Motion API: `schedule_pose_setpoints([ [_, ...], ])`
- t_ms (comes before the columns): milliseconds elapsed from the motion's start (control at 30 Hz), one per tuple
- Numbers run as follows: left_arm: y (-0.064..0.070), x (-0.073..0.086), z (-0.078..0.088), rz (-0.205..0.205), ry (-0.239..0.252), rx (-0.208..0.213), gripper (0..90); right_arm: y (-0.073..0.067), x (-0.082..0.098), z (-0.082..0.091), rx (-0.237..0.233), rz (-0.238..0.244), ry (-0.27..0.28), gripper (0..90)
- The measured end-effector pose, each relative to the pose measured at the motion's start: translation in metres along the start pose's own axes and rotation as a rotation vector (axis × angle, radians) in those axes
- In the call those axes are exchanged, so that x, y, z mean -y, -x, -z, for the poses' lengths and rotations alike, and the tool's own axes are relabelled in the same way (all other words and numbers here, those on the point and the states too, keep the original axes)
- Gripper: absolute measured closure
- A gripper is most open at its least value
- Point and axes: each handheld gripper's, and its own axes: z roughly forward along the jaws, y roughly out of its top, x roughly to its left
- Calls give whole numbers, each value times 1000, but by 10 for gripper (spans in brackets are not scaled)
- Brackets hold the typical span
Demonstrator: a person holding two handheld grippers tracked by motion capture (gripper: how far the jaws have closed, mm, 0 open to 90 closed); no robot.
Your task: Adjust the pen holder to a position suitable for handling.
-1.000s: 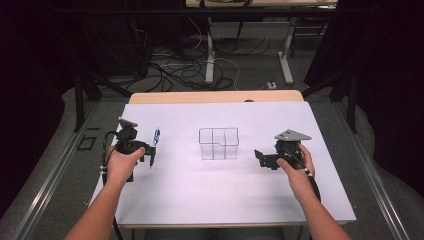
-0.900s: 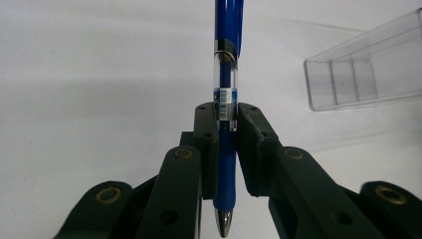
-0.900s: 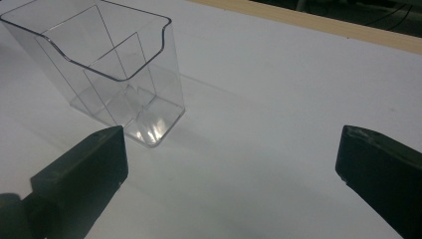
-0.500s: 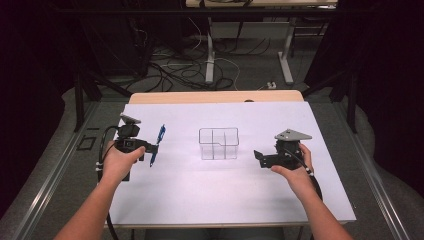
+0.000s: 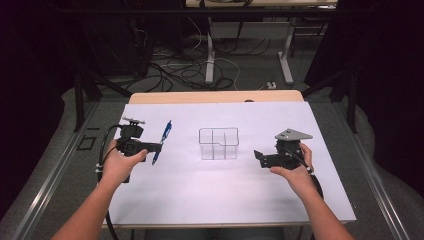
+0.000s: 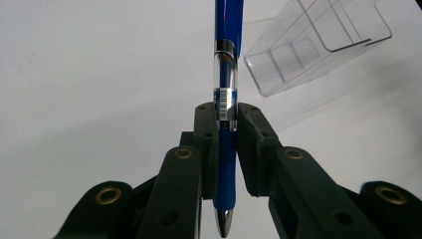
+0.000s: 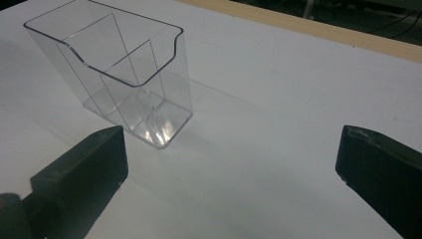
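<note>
Left gripper (image 5: 156, 146) is clamped on the blue pen (image 5: 162, 141) and has risen, left of the clear organizer (image 5: 218, 143); right gripper (image 5: 258, 157) stays apart.

In your left gripper view, the blue pen (image 6: 225, 114) runs off the top edge, so its upper end is out of sight, and its grip section is partly covered by the left gripper (image 6: 226, 149) pads. The clear organizer (image 6: 308, 45) is cut off by that picture's top and right edges. In your right gripper view, both jaws of the right gripper (image 7: 231, 164) are cropped at the bottom. The print on the pen's label is too small to read.
</note>
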Motion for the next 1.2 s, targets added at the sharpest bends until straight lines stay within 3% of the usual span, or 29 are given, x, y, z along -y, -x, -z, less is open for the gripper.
schedule_pose_setpoints([
  [200,17,8,1,-193,82,-46,794,2,1,0,3,-17,-3,0],
  [300,27,14,0,-254,146,-64,794,3,1,1,4,-23,-1,0],
  [367,30,17,2,-312,157,-75,794,4,1,2,7,-23,2,0],
  [500,42,25,3,-458,204,-167,794,4,2,2,6,-19,3,0],
  [700,67,39,2,-734,235,-351,793,5,1,1,-2,-18,5,0],
  [800,77,47,-1,-847,239,-413,793,5,1,1,-11,-21,7,0],
  [900,86,55,-5,-957,239,-470,793,5,1,1,-19,-25,4,0],
  [967,90,59,-10,-1014,268,-488,793,4,0,1,-25,-33,2,0],
  [1000,93,61,-10,-1064,251,-515,793,4,0,1,-26,-35,1,0],
  [1100,99,68,-17,-1137,260,-544,793,4,0,1,-34,-31,-5,0],
  [1200,106,72,-19,-1242,231,-592,793,3,0,1,-42,-29,-15,0],
])
